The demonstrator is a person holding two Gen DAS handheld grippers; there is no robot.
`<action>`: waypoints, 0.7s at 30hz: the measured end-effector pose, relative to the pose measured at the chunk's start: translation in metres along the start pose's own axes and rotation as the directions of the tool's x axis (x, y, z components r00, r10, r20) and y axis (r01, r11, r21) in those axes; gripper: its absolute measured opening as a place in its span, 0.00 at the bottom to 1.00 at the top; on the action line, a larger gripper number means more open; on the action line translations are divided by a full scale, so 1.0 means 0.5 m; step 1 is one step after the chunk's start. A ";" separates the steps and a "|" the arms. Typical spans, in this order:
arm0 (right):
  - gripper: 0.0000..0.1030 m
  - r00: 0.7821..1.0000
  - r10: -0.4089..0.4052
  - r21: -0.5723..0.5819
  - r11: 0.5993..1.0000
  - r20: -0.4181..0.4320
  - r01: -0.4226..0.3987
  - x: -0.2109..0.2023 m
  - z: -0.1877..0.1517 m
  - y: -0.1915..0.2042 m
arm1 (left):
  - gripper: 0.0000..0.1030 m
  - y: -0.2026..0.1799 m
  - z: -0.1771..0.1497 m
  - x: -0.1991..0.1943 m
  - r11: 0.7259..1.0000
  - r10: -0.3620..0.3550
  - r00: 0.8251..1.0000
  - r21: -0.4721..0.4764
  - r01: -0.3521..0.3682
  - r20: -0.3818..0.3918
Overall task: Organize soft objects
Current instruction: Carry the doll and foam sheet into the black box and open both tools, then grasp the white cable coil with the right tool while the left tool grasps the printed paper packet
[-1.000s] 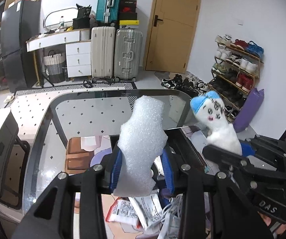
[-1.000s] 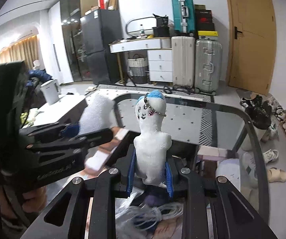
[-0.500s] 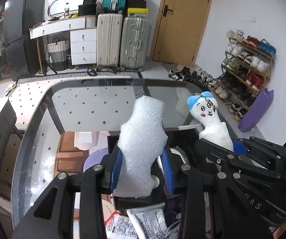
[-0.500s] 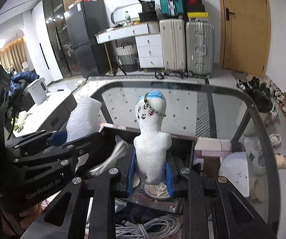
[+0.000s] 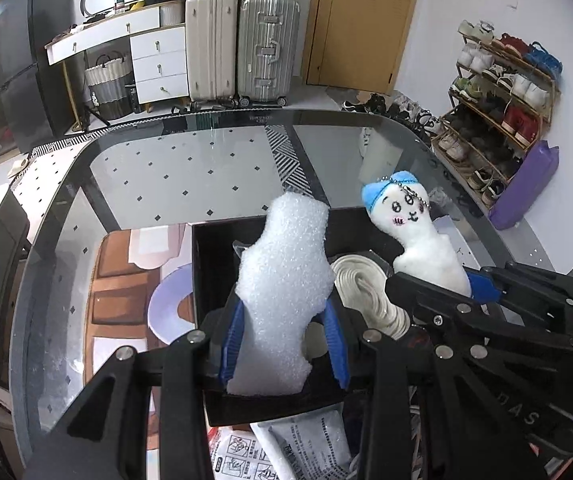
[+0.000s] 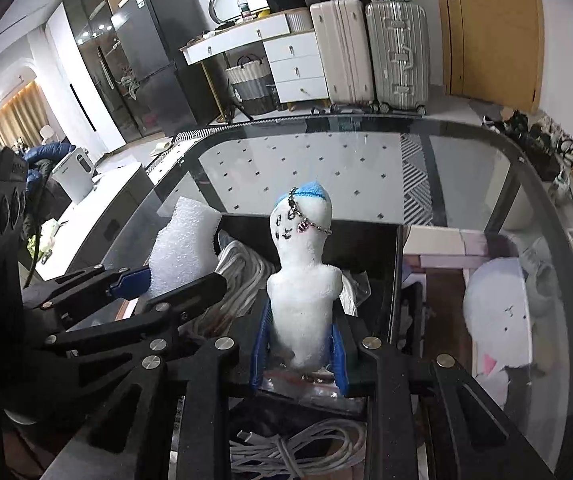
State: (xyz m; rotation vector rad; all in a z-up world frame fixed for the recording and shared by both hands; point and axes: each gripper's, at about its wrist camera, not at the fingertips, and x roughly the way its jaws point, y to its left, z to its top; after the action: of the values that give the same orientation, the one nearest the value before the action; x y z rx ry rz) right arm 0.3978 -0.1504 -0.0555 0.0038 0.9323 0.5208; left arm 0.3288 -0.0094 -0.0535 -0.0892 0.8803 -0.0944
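Both held items, foam piece (image 5: 286,280) and plush doll (image 6: 302,280), now hover over black box (image 5: 214,248).

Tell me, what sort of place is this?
Most likely someone's home, near the entrance: a shoe rack full of shoes by a wooden door, suitcases along the wall, and a refrigerator.

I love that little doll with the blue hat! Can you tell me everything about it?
The plush doll is white and fuzzy, with a long neck, a blue cap, a stitched face with pink cheeks and a small bead chain across its head. It stands upright, squeezed at its base by the right gripper, held above a black box on the glass table.
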 end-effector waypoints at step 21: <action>0.46 0.999 0.045 -0.007 0.999 -0.001 -0.045 -0.129 -0.080 0.012 | 0.86 0.005 -0.052 -0.128 1.000 0.015 0.998 0.025 -0.017 0.061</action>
State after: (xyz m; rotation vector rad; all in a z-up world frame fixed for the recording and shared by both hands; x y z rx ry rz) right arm 0.3335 -0.1813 -0.0289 0.0187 0.9333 0.5661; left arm 0.2683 -0.0002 -0.0217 -0.0607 0.8187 -0.0879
